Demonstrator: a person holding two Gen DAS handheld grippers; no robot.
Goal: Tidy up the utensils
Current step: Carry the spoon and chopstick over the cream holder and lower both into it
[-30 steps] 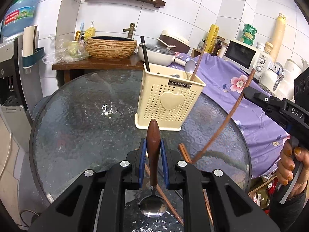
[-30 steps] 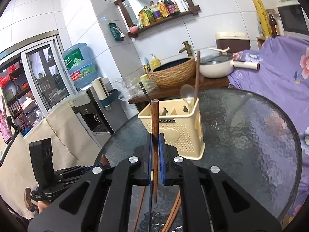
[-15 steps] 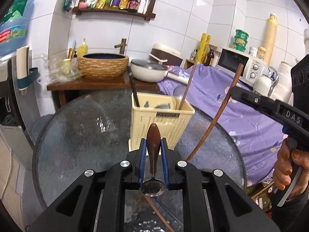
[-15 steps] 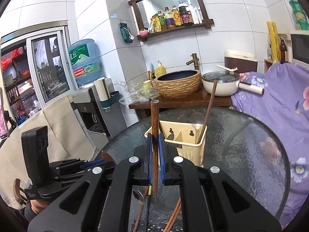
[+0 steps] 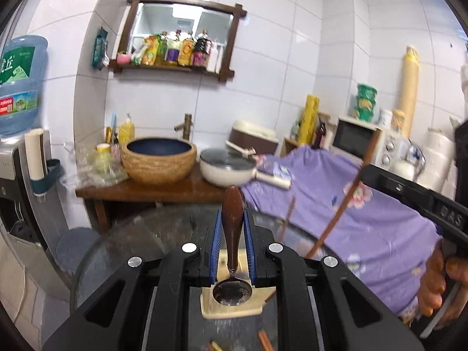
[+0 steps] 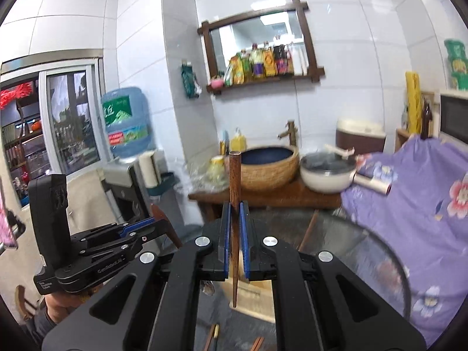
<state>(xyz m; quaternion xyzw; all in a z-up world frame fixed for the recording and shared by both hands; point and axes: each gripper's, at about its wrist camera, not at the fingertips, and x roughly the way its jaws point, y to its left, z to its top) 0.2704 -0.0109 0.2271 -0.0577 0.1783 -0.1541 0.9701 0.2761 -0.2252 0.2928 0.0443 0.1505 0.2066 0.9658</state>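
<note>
My left gripper [image 5: 232, 219] is shut on a spoon [image 5: 232, 219] with a brown wooden handle pointing up and its metal bowl [image 5: 232, 292] hanging below. My right gripper [image 6: 234, 213] is shut on a brown wooden chopstick [image 6: 234, 193], held upright with its thin tip down. Both are raised above the cream utensil holder [image 5: 231, 307], which is mostly hidden behind the grippers; it also shows in the right wrist view [image 6: 254, 295]. A chopstick [image 6: 307, 231] stands in the holder. Each gripper shows in the other's view, the right [image 5: 409, 196] and the left [image 6: 140, 228].
The round glass table [image 5: 131, 245] lies below, with loose chopsticks [image 6: 213, 335] at its near edge. Behind stand a wooden stand with a woven basin [image 5: 159, 161] and a white pan [image 5: 228, 169], and a purple flowered cloth [image 5: 365, 228] to the right.
Both grippers have lifted and tilted upward with their utensils. The holder has dropped low in both views and is now mostly hidden behind the grippers.
</note>
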